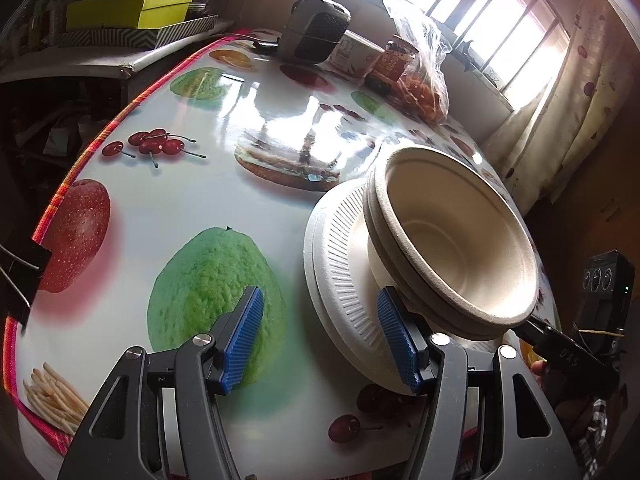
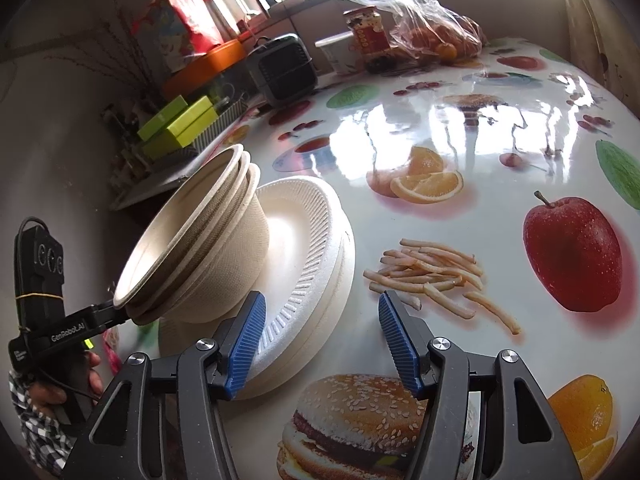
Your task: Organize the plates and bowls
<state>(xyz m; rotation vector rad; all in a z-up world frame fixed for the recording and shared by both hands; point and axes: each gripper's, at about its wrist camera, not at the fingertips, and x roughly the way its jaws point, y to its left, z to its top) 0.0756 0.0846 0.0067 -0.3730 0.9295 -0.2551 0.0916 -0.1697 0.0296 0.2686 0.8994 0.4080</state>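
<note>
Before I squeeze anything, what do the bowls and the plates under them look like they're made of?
The bowls look like moulded paper pulp: matte beige, with fibrous, slightly rough rims. The plates look like white foam: matte, thick soft-looking edges, with pressed ridges around the rim. Both seem light and easy to dent, though looks alone can't confirm it.

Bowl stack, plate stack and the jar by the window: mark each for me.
bowl stack [image 2: 208, 252]: right wrist view, outer side wall.
plate stack [image 2: 308, 256]: right wrist view, ribbed rim of the top plate.
jar [image 2: 366, 34]: right wrist view, front label.
</note>
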